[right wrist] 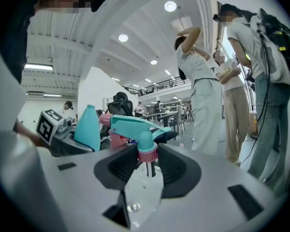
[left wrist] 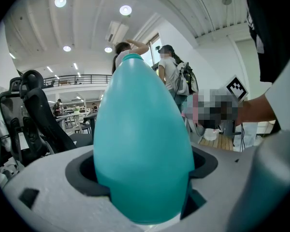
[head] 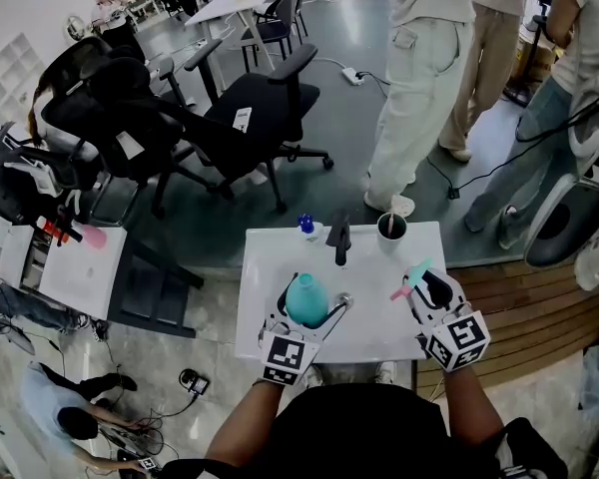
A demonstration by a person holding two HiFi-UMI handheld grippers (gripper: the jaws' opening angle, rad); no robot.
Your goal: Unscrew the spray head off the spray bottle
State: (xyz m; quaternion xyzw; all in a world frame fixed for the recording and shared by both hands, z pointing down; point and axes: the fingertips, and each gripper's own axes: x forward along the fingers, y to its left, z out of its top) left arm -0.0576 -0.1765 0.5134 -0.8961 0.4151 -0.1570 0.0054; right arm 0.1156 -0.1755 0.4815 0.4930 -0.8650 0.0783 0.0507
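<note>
A white table (head: 369, 297) is standing in front of the person. Behind it, a big black office chair (head: 255, 113) is sitting on the gray floor. Some people (head: 419, 78) are standing on the floor past the table's far right side.

The left gripper (head: 311, 305) is holding the teal spray bottle (head: 305, 300) over the near side of the table. Its jaws are squeezing the fat lower part of the bottle from both sides. The bottle's thin neck (left wrist: 133, 58) is pointing away from the gripper, and nothing is sitting on top of it.

The right gripper (head: 429, 285) is holding the spray head (head: 411, 275) over the near right side of the table. The spray head is off the bottle and well apart from it. The jaws are pinching the pink ring (right wrist: 147, 154) at the bottom of the teal spray head. A thin tube (right wrist: 148, 169) is hanging down under the ring, between the jaws. The pink nozzle is pointing toward the bottle.

A dark cup (head: 391, 230) is standing at the far edge of the table. A black thing (head: 339, 239) is lying just to its left. A small blue thing (head: 306, 226) is sitting beside that.
</note>
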